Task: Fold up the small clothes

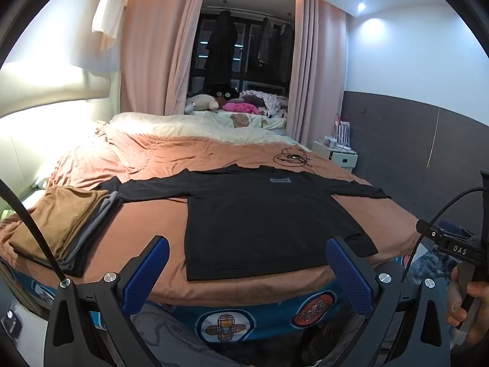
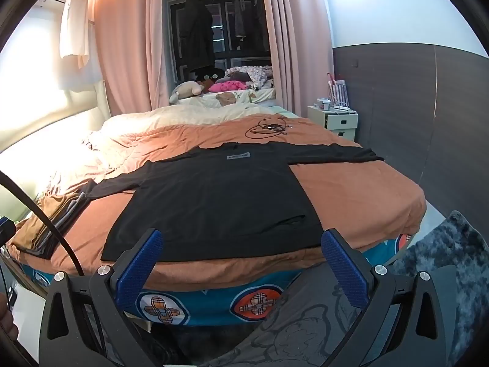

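Observation:
A black long-sleeved shirt (image 1: 262, 214) lies flat and spread out on the orange bedspread (image 1: 146, 214), sleeves out to both sides, hem toward me. It also shows in the right wrist view (image 2: 214, 202). My left gripper (image 1: 249, 247) is open and empty, just short of the hem at the bed's near edge. My right gripper (image 2: 241, 241) is open and empty, over the hem's right part. A stack of folded clothes (image 1: 61, 223), brown on top, sits at the bed's near left; it also shows in the right wrist view (image 2: 49, 223).
A tangle of black cable (image 1: 290, 156) lies on the bed beyond the collar. A white nightstand (image 2: 333, 119) stands at the right wall. Plush toys (image 1: 204, 102) and clothes pile by the window. A grey shaggy rug (image 2: 452, 244) lies right of the bed.

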The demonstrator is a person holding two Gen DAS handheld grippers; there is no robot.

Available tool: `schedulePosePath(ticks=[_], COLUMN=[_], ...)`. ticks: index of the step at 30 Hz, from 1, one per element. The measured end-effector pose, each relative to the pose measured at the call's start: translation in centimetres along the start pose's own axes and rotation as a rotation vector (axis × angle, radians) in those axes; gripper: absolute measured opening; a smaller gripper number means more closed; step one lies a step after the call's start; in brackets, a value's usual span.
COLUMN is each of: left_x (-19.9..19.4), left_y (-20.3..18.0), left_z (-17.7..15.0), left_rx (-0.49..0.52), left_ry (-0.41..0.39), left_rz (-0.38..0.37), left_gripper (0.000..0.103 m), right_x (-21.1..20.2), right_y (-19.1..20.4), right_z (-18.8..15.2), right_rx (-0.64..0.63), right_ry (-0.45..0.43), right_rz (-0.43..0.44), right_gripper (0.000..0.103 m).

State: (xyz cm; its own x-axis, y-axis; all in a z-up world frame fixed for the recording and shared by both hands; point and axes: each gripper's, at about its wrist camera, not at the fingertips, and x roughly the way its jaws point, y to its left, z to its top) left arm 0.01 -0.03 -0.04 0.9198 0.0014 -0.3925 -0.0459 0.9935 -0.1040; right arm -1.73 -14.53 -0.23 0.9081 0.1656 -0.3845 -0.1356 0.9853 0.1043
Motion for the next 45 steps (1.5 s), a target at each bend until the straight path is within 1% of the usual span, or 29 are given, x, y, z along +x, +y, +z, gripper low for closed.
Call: schedulePosePath(ticks=[2, 3, 6, 10, 16, 41, 45], left_x=[0.0, 0.3, 0.7, -0.1, -0.5, -0.7, -0.3], left_y=[-0.1, 0.2, -0.3, -0.8, -0.2, -0.5, -0.5], left_z=[-0.1, 0.1, -0.3, -0.3, 0.0, -0.6, -0.8], left_rx=[0.003, -0.019, -0.011, -0.001, -0.001, 0.004, 0.003], left_ry=[0.002, 0.016, 0.017, 0.006, 0.004, -0.012, 0.000], left_rz=[0.000, -0.006, -0.008, -0.013, -0.024, -0.022, -0.021], left_gripper=[0.103, 0.103, 0.103, 0.103, 0.103, 0.103, 0.103], right_x=[0.0, 0.0, 0.1, 0.2, 0.2, -0.6, -0.6], right_y=[0.0, 0.0, 0.2, -0.5, -0.6, 0.2, 0.1], right_z=[0.0, 0.0, 0.0, 0.1, 0.1, 0.1, 0.0], right_rx=[0.001, 0.001, 0.000, 0.005, 0.006, 0.006, 0.005], right_ry=[-0.001, -0.002, -0.004, -0.005, -0.007, -0.012, -0.006], right_rz=[0.002, 0.003, 0.003, 0.007, 0.007, 0.005, 0.000], right_gripper=[0.103, 0.103, 0.103, 0.103, 0.103, 0.103, 0.103])
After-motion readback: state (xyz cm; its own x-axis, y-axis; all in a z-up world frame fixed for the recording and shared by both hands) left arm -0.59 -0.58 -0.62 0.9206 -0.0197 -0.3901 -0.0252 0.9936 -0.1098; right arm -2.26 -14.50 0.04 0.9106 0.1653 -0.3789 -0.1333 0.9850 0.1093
